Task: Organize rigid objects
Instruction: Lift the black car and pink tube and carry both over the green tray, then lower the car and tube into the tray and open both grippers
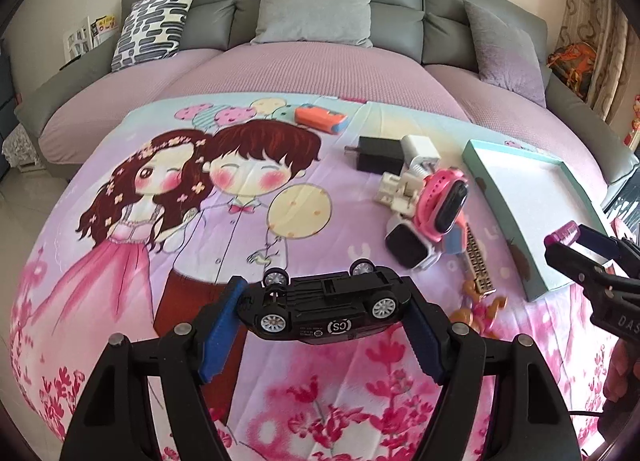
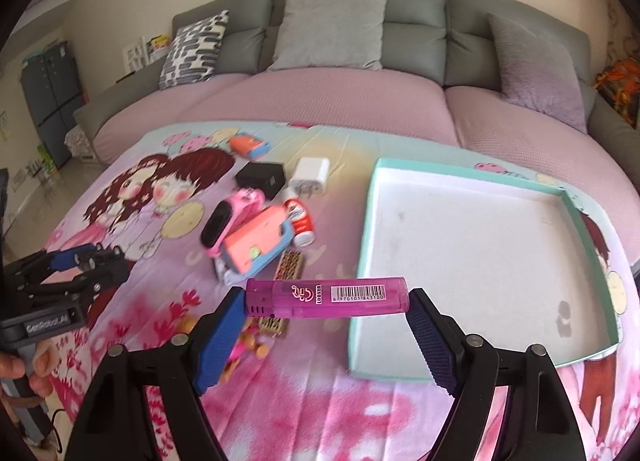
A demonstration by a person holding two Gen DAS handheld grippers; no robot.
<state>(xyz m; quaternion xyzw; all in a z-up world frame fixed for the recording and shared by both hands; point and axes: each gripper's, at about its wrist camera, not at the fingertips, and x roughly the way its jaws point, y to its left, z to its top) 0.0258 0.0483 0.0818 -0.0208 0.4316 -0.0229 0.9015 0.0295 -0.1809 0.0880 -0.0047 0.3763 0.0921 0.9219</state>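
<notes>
A black toy car (image 1: 326,307) hangs upside down, wheels up, above the cartoon blanket, with my left gripper (image 1: 322,311) shut on its nose and tail. My right gripper (image 2: 326,299) is shut on the two ends of a purple lighter (image 2: 327,297), held lengthwise above the blanket just left of the teal tray (image 2: 362,257). The left wrist view catches the right gripper (image 1: 576,237) at the right edge with the lighter (image 1: 562,232), beside the tray (image 1: 516,169). The right wrist view has the left gripper (image 2: 86,257) at the left edge with the car (image 2: 96,255).
A pile lies mid-blanket: pink watch (image 1: 446,197), white watch (image 1: 410,243), black charger (image 1: 374,153), white charger (image 1: 420,147), pink and blue case (image 2: 256,241), red and white tube (image 2: 300,221), orange and blue toy (image 1: 320,119). Small orange figures (image 1: 478,307) lie near. A grey sofa (image 1: 332,1) stands behind.
</notes>
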